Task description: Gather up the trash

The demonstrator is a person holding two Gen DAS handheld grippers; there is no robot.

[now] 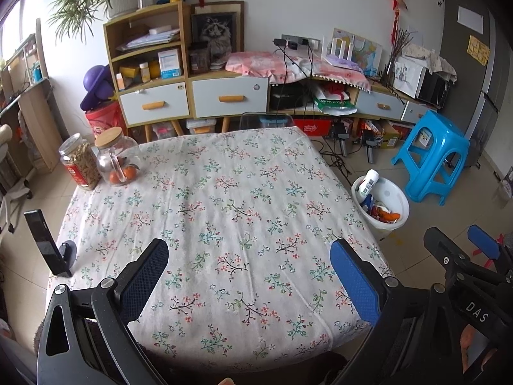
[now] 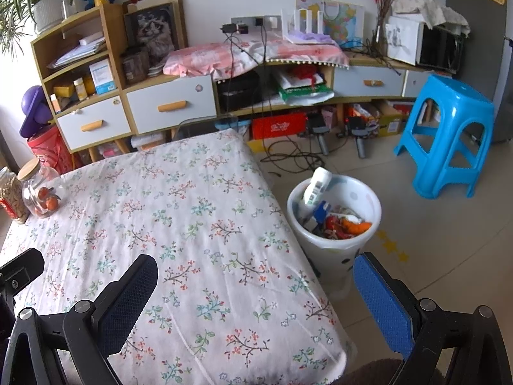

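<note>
Both handheld grippers hovered over a table draped in a white floral-print cloth [image 1: 224, 199]. The left gripper [image 1: 248, 258] had its blue-padded fingers spread wide apart with nothing between them; the right gripper [image 2: 255, 284] stood equally wide and empty at the table's near right corner.

On the tiled floor at three o'clock from the table, just beside its edge, stood the white plastic waste bin [image 2: 333, 250]. Inside it, a white plastic bottle with a printed label [image 2: 315, 186] leaned against the far-left rim, its top poking above the edge, next to a blue-and-white wrapper [image 2: 322, 210] and a heap of red and orange scraps [image 2: 346, 226]. The bin's contents reached near the rim.

At the table's ten o'clock corner sat two containers touching each other: a clear plastic jar with a red label, packed with pale nuts [image 1: 80, 163], and a glass mug-jar with a round bamboo lid [image 1: 117, 157] holding small orange fruits. A black phone [image 1: 45, 242] stood upright on a stand at the left edge. A bright blue plastic stool [image 2: 449, 134] stood beyond the bin at one o'clock.
</note>
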